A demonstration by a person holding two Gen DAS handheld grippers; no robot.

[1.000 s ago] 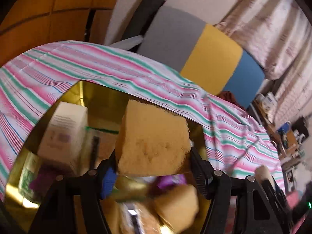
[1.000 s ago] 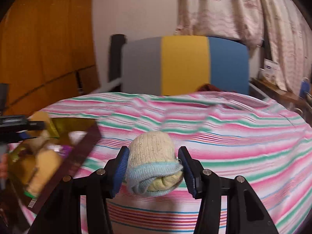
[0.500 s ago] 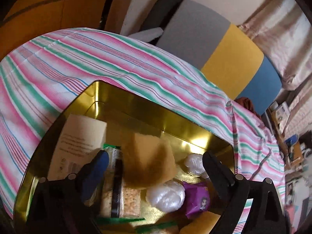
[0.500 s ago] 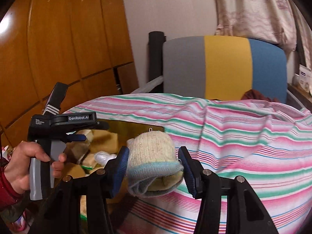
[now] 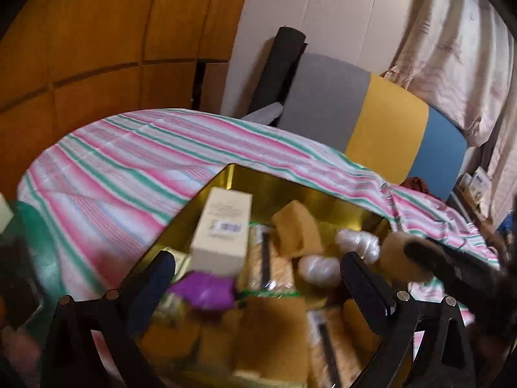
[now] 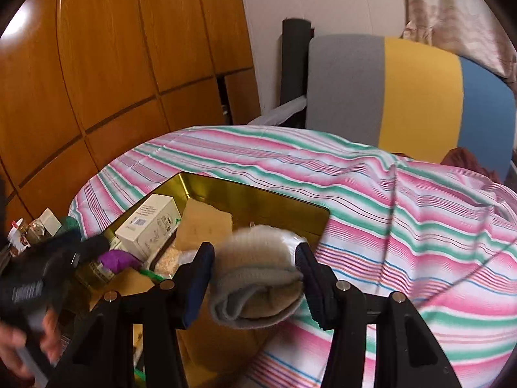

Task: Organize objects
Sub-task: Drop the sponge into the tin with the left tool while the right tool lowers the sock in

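Observation:
A gold tin lies on the striped cloth, holding a white box, a yellow sponge, a purple packet, two white wrapped lumps and cracker packs. My left gripper hovers over the tin, its jaws opening wide with nothing pressed between them. My right gripper is shut on a rolled cream and grey sock, above the tin's right edge. In the right wrist view the left gripper shows blurred at the left, held by a hand.
The pink, green and white striped cloth covers the table. A chair back in grey, yellow and blue stands behind it. Wooden wall panels rise on the left. Small bottles and a box crowd the table's left edge.
The left gripper opened and let the sponge fall into the tin, then pulled back. The right gripper carried the sock leftward to the tin's edge.

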